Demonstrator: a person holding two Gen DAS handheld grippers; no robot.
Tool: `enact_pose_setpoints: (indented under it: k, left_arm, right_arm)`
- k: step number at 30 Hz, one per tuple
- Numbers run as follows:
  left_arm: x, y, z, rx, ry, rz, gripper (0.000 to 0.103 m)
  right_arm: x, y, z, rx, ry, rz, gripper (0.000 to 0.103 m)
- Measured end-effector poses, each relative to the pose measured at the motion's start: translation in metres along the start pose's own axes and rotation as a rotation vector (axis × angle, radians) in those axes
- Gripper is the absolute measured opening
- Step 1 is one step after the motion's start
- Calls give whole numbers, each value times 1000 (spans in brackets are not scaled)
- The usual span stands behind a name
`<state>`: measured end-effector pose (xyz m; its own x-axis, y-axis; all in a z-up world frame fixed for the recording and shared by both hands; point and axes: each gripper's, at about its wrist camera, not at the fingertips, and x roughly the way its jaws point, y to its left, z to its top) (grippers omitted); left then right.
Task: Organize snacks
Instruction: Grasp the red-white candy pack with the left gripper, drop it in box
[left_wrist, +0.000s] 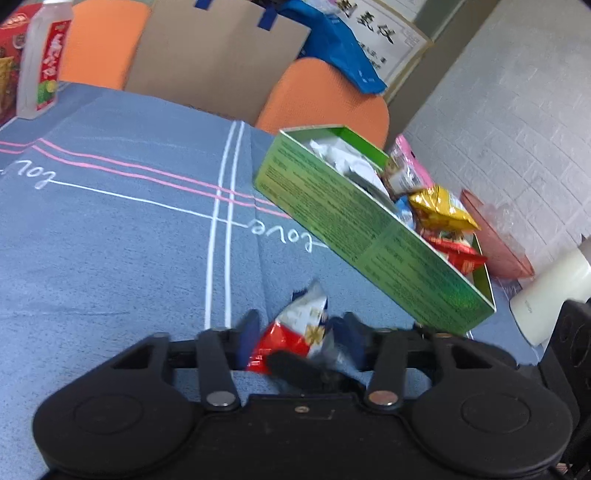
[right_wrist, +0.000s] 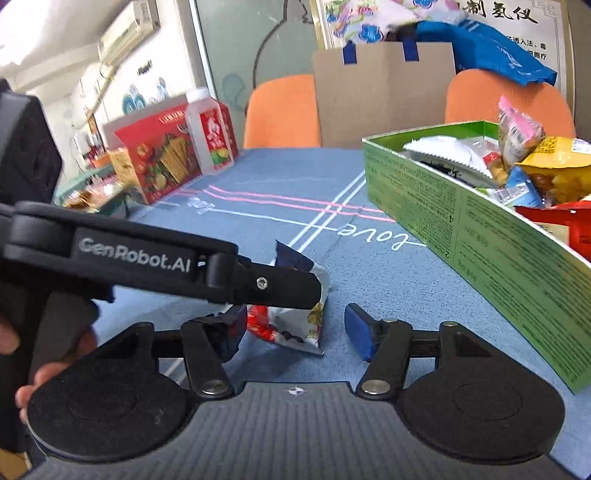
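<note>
A red, white and silver snack packet (left_wrist: 299, 328) lies on the blue tablecloth between the blue pads of my left gripper (left_wrist: 301, 334), which is wide open around it. In the right wrist view the same packet (right_wrist: 295, 317) lies between the pads of my right gripper (right_wrist: 295, 326), open, with the left gripper's black finger (right_wrist: 258, 284) crossing over it. A green cardboard box (left_wrist: 354, 225) to the right holds several snack packets, also seen in the right wrist view (right_wrist: 443, 206).
A drink bottle (left_wrist: 42, 62) and a red gift box (right_wrist: 155, 158) stand at the table's far left. Orange chairs (left_wrist: 325, 99) and a brown paper bag (left_wrist: 214, 55) stand behind the table. A pink container (left_wrist: 495, 240) and a white object (left_wrist: 550, 291) sit right of the box.
</note>
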<state>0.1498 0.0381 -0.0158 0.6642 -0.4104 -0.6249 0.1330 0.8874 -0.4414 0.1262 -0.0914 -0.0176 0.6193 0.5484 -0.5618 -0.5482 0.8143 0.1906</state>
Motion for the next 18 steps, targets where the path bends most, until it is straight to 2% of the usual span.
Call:
enact_pose_setpoints:
  k: [1, 4, 7, 12, 18]
  left_arm:
    - [0, -1, -1, 6, -9, -1, 89]
    - [-4, -9, -1, 19, -15, -5, 89]
    - [-11, -24, 4, 49, -45, -34, 89]
    - [-17, -64, 27, 138, -120, -94, 89]
    - [6, -102, 59, 208, -146, -165, 89]
  right_arm:
    - [0, 0, 0, -5, 9, 3, 69]
    - [-8, 0, -3, -13, -7, -10, 64]
    - [-24, -3, -2, -21, -62, -41, 63]
    - [-57, -17, 12, -32, -206, -115, 63]
    - [-69, -49, 32, -4, -316, -197, 63]
